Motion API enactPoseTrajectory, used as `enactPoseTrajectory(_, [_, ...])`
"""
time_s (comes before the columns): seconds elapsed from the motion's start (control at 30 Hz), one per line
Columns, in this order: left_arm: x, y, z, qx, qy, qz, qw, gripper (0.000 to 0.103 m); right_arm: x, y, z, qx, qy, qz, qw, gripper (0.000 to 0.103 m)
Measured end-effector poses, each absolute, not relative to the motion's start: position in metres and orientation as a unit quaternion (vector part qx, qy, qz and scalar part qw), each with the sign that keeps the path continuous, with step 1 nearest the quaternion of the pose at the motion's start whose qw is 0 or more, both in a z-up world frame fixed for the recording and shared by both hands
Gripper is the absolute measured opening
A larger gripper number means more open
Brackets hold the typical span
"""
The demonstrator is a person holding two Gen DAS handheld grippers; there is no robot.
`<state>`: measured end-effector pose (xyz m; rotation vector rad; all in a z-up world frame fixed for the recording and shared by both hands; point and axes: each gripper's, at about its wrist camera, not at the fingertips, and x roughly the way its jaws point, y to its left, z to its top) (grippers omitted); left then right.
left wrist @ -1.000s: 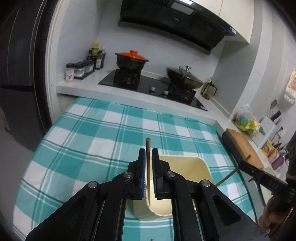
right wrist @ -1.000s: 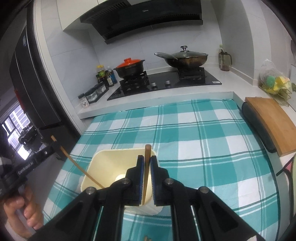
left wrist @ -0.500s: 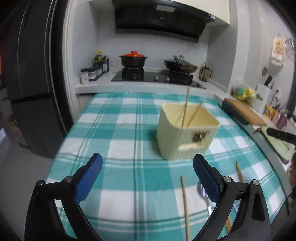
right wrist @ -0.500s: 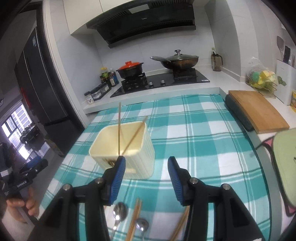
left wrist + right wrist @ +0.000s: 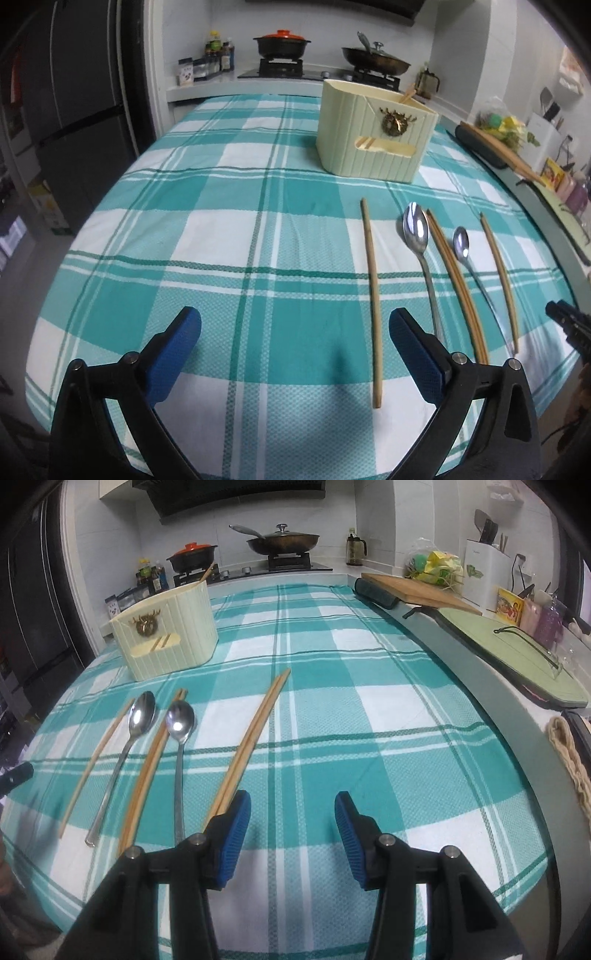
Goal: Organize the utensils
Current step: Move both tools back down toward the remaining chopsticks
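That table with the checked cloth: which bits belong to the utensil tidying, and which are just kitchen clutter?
Part of the job:
- cream utensil holder
- two spoons
- loose chopsticks
- left gripper and right gripper, both empty

Just lying about:
- lidded wok
- red-lidded pot
- wooden cutting board
- condiment bottles

Two wrist cameras look steeply down, low over a teal-and-white checked tablecloth, facing the kitchen stove; left view from the left, right from the right, sharing the ribbed cream utensil holder.
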<state>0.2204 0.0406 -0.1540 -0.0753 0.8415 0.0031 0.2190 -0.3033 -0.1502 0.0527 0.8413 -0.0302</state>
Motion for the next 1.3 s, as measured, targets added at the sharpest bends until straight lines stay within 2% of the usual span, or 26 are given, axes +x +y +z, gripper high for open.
enactPoseTrajectory(0.2, [0.218, 0.031, -0.157, -0.065, 0.421, -0.037, 0.904, 0.102, 0.215, -0.296, -0.151, 0.008, 0.4, -0.023, 0.916, 0.048])
enactPoseTrajectory(1.3, [0.218, 0.04, -0.185, -0.072, 0.453, -0.013, 0.889, 0.102, 0.219, -0.295, -0.164, -0.032, 0.416, -0.061, 0.907, 0.048])
